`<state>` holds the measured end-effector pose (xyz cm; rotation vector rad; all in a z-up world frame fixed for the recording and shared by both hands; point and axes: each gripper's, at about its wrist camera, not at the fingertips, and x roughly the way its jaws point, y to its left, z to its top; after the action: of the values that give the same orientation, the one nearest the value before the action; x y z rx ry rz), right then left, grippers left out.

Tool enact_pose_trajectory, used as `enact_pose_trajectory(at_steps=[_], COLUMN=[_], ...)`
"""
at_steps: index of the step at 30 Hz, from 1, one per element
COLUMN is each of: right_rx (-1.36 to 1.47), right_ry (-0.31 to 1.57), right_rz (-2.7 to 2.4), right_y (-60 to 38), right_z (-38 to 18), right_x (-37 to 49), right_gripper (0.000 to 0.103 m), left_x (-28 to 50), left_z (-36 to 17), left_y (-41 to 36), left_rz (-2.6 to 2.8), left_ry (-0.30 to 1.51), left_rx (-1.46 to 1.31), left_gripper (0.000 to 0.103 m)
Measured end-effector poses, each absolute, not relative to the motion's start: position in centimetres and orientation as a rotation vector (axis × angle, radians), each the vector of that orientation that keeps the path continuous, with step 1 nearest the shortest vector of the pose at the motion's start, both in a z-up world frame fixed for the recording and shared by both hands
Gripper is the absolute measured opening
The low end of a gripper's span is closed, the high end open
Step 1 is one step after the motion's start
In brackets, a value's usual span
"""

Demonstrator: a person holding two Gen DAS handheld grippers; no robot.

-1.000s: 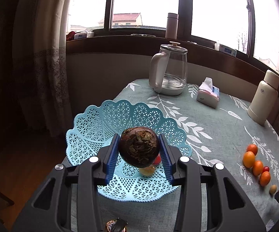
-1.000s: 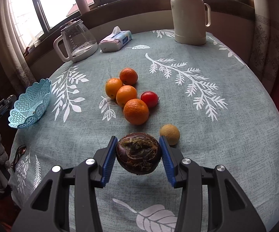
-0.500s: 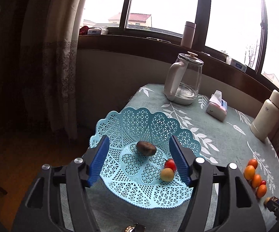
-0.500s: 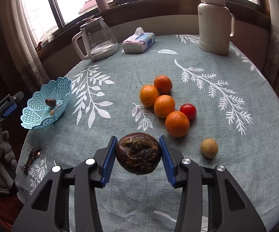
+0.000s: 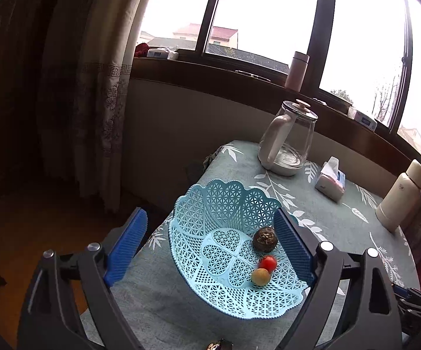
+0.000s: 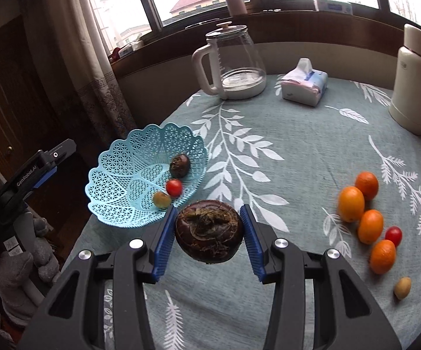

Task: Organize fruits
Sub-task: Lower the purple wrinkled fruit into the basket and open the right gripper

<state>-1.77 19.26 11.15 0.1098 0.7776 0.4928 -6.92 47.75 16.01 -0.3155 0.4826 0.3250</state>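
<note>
With my right gripper pinching a dark chestnut, I judge I'm mid-carry; the basket sits just ahead to its left. Next: hover over the rim, then release. My left gripper hangs spread wide, empty, before that basket.

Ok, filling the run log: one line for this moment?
left gripper: open, by basket | right gripper: shut on dark fruit | basket: three fruits | table: six loose
</note>
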Motion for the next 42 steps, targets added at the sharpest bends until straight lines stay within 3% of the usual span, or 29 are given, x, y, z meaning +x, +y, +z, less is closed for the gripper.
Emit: enact_pose_trajectory(at_steps=[14,27,34,36,42], right_rx=[0.046,0.037,-0.042,-0.068,-0.104], right_ry=[0.854,0.854,0.771,0.745,0.69], right_rz=[0.609,0.612,0.506,0.477,0.418], right_y=[30.2,31.7,30.7,30.6,29.8], right_z=[10.1,9.6,10.4,10.8,11.7], right_x=[1.6,1.7,0.6,0.2,-0.5], right_gripper=[0.045,0.049,0.061,0.065,0.066], left_x=[-8.2,-8.0,-8.1,-8.2,-8.3], left_z=[16.9,16.8,17.0,17.1,17.3], left_y=[50.5,50.7,50.1,50.0,49.6], left_rz=[0.352,0.354,0.346,0.342,0.334], left_ry=[0.446,0.454,0.451,0.445,0.44], left_rx=[-0.388,-0.402,-0.395,-0.395,-0.396], left_gripper=[0.09,0.091,0.092,0.098,0.099])
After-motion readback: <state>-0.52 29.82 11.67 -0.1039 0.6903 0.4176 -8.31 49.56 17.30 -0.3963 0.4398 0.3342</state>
